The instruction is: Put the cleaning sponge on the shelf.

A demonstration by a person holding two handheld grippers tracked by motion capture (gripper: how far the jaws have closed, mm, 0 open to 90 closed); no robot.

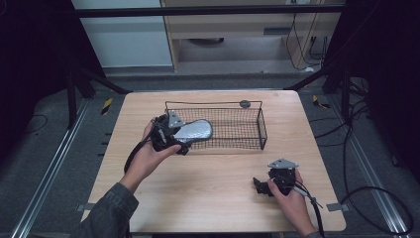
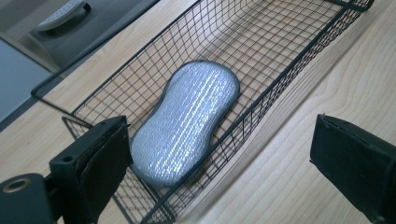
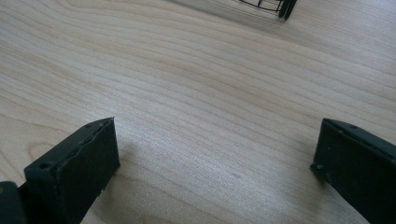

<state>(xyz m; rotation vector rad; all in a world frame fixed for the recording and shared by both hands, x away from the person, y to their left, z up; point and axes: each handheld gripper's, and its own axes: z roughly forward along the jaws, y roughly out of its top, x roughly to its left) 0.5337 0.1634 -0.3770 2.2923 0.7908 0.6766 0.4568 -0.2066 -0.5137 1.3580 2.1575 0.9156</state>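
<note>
A grey, silvery scrub sponge (image 1: 196, 131) (image 2: 184, 123) lies flat in the left end of a black wire basket (image 1: 261, 126) (image 2: 299, 61) on the wooden table (image 1: 208, 188). My left gripper (image 1: 179, 135) (image 2: 224, 135) is at that end of the basket and open. Its jaws stand wide apart on either side of the sponge's near end without touching it. My right gripper (image 1: 258, 186) (image 3: 215, 140) rests low over bare wood near the table's front right. It is open with nothing between its jaws.
The rest of the basket to the right of the sponge holds nothing. Its corner (image 3: 282, 7) shows at the top of the right gripper view. Cables (image 1: 376, 198) trail on the floor to the right of the table.
</note>
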